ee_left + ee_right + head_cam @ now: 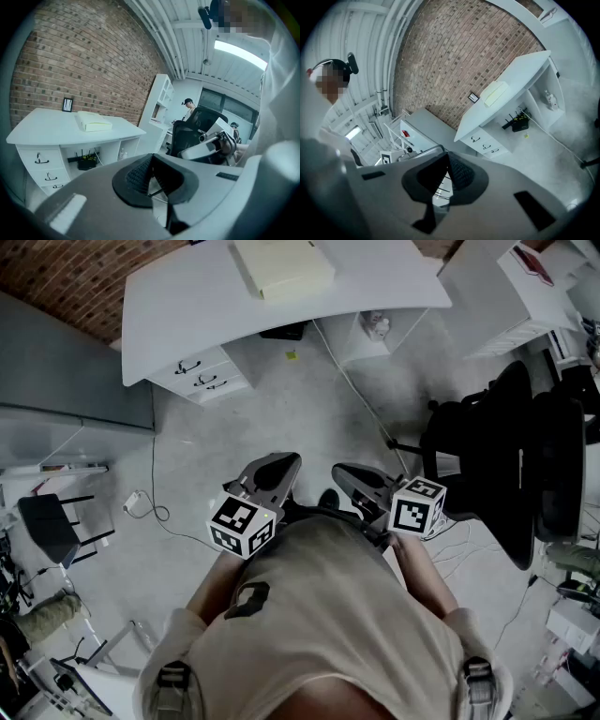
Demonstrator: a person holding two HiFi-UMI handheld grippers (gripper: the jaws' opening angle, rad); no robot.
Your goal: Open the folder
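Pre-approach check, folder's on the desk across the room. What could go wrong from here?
1. A cable crosses the floor between the person and the desk; likely trip or snag on the walk over.
2. Left gripper and right gripper are both shut and empty; unless opened first, they may just shove the folder across the top.
3. The office chair stands close on the right; an elbow could catch it.

The person wore a beige short-sleeved shirt (pixel 328 615) with a dark logo (pixel 251 599) and buckled shoulder straps (pixel 172 679), while the grey left gripper (pixel 278 468) and right gripper (pixel 354 477) each bore a black-and-white marker cube (pixel 242 524).
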